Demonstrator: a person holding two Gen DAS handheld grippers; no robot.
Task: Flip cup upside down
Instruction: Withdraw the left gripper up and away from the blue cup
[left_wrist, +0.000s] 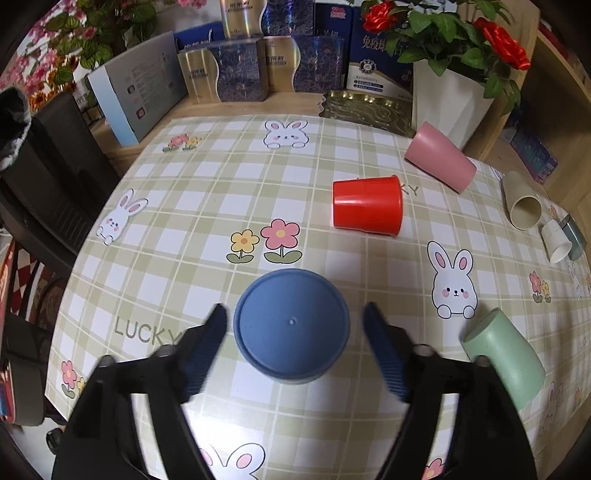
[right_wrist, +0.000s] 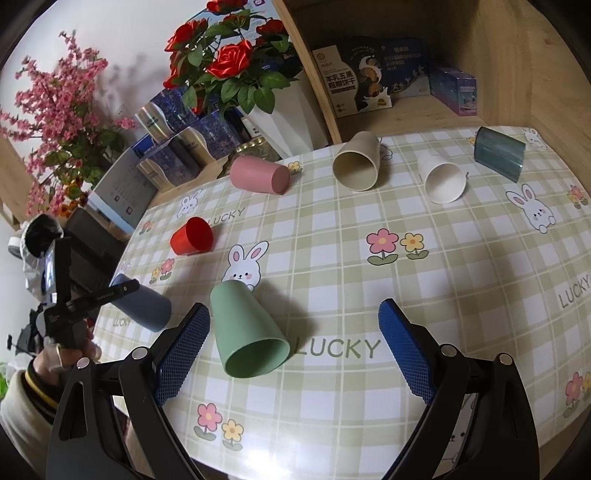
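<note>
Low in the frame, we are framing the blue cup (left_wrist: 291, 326), base toward us, between our left gripper's (left_wrist: 295, 321) spread jaws, neither touching.

The checked tablecloth (right_wrist: 332, 258) carries the printed word "LUCKY" several times, most clearly just beside the green cup (right_wrist: 247, 332). On the shelf beyond the cloth, a biscuit box (right_wrist: 338, 81) reads "羊乳五黑粗粮饼干". A blue box (left_wrist: 376, 55) behind the cloth shows "免疫球"; smaller print is illegible.
</note>
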